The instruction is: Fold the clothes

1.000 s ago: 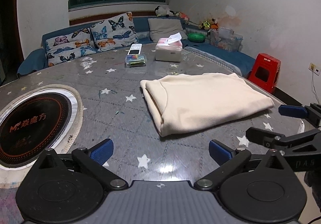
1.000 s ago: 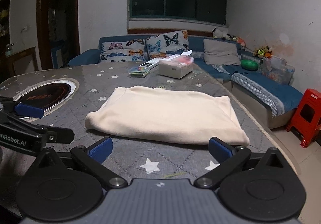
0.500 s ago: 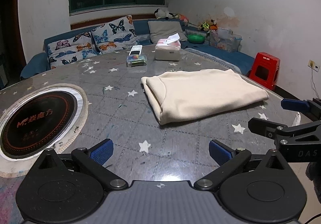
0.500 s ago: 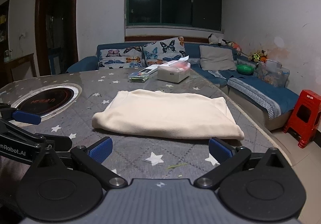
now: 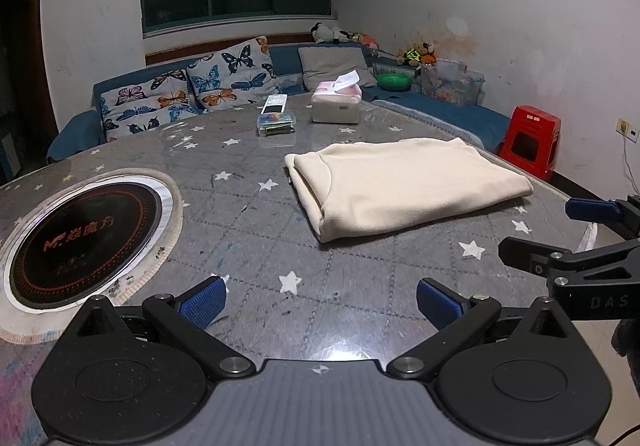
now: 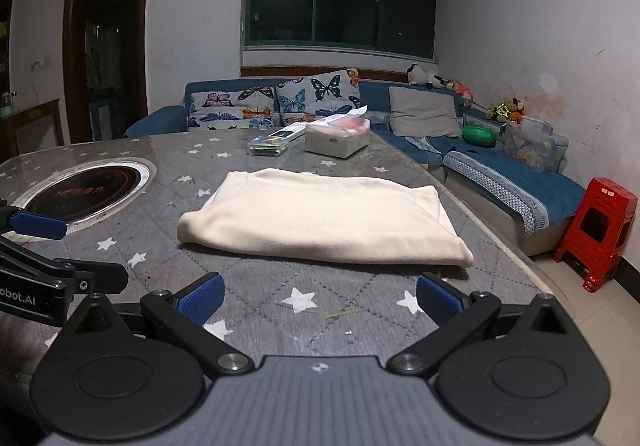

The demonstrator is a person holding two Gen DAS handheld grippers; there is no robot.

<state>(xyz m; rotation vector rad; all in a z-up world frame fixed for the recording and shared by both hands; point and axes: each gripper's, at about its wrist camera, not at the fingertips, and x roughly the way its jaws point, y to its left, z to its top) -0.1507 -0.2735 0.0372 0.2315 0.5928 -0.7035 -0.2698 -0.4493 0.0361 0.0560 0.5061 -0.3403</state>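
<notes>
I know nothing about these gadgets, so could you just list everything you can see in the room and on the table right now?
folded garment: one, cream, on the table's middle, nothing touching it
table: one, grey quilted cover with white stars
induction hob: one, black round, set into the table's left side
tissue box: one, white and pink, far end of table
clear box: one, coloured contents, beside tissue box, remote leaning on it
sofa: one, blue, round the far and right walls
butterfly cushions: about three, on sofa
stool: one, red, right on the floor
left gripper: one, black with blue pads, open, empty
right gripper: one, same, open, empty
</notes>
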